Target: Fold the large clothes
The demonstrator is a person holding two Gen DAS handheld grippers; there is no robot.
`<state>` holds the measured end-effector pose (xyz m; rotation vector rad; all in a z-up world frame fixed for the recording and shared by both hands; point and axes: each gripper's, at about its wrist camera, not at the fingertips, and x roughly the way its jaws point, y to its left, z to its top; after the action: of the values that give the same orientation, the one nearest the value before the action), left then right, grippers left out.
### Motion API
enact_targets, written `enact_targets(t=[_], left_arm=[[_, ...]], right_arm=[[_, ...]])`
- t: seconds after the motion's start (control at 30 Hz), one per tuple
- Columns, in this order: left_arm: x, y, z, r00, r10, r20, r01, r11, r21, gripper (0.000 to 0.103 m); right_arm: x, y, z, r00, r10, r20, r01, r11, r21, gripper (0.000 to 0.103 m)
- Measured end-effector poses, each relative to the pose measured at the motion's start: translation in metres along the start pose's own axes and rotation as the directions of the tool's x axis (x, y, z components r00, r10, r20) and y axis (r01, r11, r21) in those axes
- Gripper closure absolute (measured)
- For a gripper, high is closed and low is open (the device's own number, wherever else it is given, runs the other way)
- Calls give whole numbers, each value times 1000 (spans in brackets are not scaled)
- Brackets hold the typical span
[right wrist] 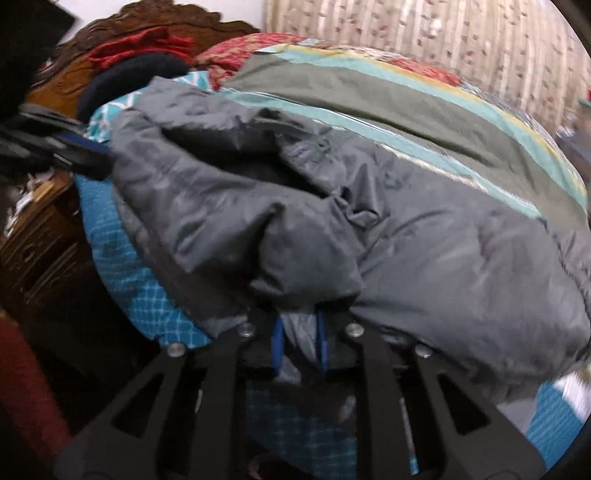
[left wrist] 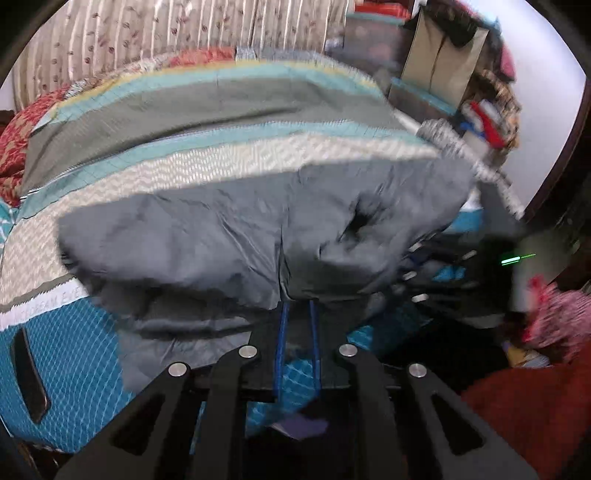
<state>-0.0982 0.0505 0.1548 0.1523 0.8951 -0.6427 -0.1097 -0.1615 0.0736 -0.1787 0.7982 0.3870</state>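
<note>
A large grey padded jacket (left wrist: 229,236) lies crumpled across the bed. My left gripper (left wrist: 297,306) is shut on its near edge, with grey cloth draped over the blue-edged fingers. In the right wrist view the same jacket (right wrist: 443,251) fills the middle. My right gripper (right wrist: 299,321) is shut on a bunched fold of it, and cloth hides the fingertips. The right gripper shows blurred at the right of the left wrist view (left wrist: 454,266). The left gripper shows at the far left of the right wrist view (right wrist: 77,151). Both views are motion-blurred.
The bed has a striped teal, grey and cream cover (left wrist: 221,122) over a blue patterned sheet (left wrist: 81,354). A carved wooden headboard (right wrist: 110,33) with red and dark clothes stands at the left. A floral curtain (right wrist: 443,44) hangs behind. Cluttered shelves (left wrist: 461,74) stand at the far right.
</note>
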Motion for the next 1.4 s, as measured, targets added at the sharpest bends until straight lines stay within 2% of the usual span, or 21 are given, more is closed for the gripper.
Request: enact_targets(t=[0.13, 0.23, 0.3, 0.37, 0.43, 0.47, 0.53, 0.63, 0.77, 0.87, 0.93, 1.0, 1.1, 1.2, 1.27, 1.4], left_arm=[[-29, 11, 17, 992, -14, 122, 22, 998, -61, 103], [-15, 20, 40, 986, 28, 161, -10, 994, -112, 103], [10, 29, 53, 990, 21, 140, 2, 987, -161, 103], [48, 38, 63, 997, 19, 77, -3, 980, -200, 103], [75, 38, 61, 999, 22, 25, -17, 978, -208, 103], [85, 35, 58, 1000, 8, -5, -9, 977, -215, 103], [92, 29, 55, 1000, -20, -11, 17, 976, -215, 103], [83, 16, 58, 999, -25, 28, 29, 985, -172, 103], [66, -2, 80, 994, -42, 105, 55, 991, -122, 103], [73, -19, 89, 994, -28, 109, 36, 997, -69, 103], [90, -25, 85, 997, -8, 73, 10, 1000, -27, 103], [107, -23, 74, 999, 46, 25, -45, 999, -8, 103], [139, -2, 42, 992, 112, -51, -112, 994, -8, 103], [148, 9, 23, 997, 75, -2, -75, 997, 2, 103], [161, 18, 17, 998, 63, -2, -63, 998, -22, 103], [180, 30, 25, 998, 57, -36, -60, 994, -92, 103]], right_arm=[[9, -1, -3, 1000, -18, -1, 18, 998, 59, 83], [10, 0, -2, 1000, -31, -5, 31, 998, 48, 77], [5, -2, -3, 999, -31, -8, 31, 998, 48, 66], [-5, -7, -6, 1000, -24, -6, 24, 998, 58, 51], [-24, -11, -12, 1000, -26, 3, 26, 997, 69, 47], [-33, -12, -15, 999, -36, 5, 35, 997, 69, 47], [-57, -17, -18, 999, -33, 16, 31, 996, 83, 47], [-99, -32, -9, 995, -15, 102, 1, 990, 138, 47], [-119, -65, 24, 970, -103, 220, 48, 969, 241, 47], [-103, -88, 40, 947, -220, 232, 142, 940, 311, 47], [-83, -107, 34, 947, -252, 198, 166, 915, 369, 47], [-60, -120, 13, 957, -263, 118, 193, 888, 418, 47], [-36, -127, -26, 970, -238, 38, 191, 854, 483, 47], [-17, -132, -73, 987, -147, 71, 80, 815, 573, 47], [-4, -131, -81, 989, -124, 78, 54, 803, 593, 47], [8, -135, -77, 991, -111, 70, 45, 792, 609, 47]])
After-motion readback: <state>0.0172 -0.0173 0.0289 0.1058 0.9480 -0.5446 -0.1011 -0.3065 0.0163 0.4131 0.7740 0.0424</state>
